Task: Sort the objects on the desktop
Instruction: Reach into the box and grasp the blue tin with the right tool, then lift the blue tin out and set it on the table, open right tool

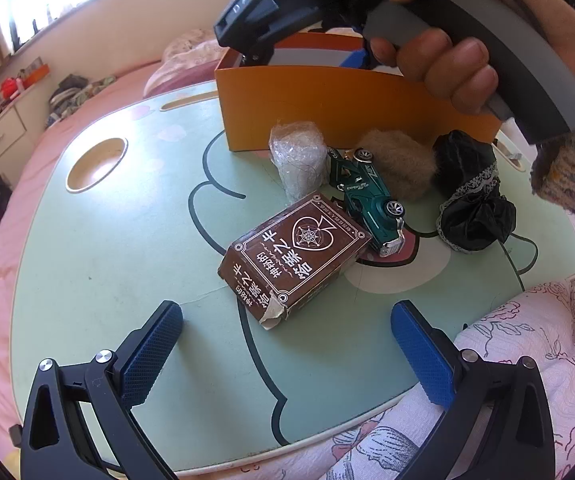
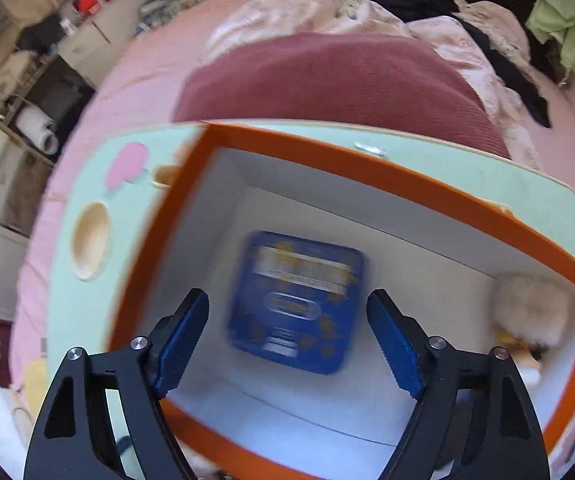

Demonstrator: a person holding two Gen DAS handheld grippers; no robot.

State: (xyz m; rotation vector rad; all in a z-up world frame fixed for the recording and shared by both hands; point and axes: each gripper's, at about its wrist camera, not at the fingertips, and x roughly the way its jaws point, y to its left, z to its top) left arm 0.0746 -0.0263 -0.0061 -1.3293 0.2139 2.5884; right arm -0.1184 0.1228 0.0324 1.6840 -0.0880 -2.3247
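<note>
The right claw (image 2: 287, 336) is hanging open over the orange box (image 2: 407, 184), the blue tin (image 2: 295, 300) lying loose inside at twelve o'clock. Best lifting straight out. The left claw (image 1: 283, 344) is waiting open, brown card box (image 1: 295, 256) at twelve on the desk (image 1: 107, 240).

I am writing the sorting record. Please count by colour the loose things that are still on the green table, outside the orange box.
Brown: 2, card box and fur ball
Green: 1, toy car
Black: 1, lace-trimmed cloth
Clear: 1, plastic-wrapped bundle
Total: 5
</note>
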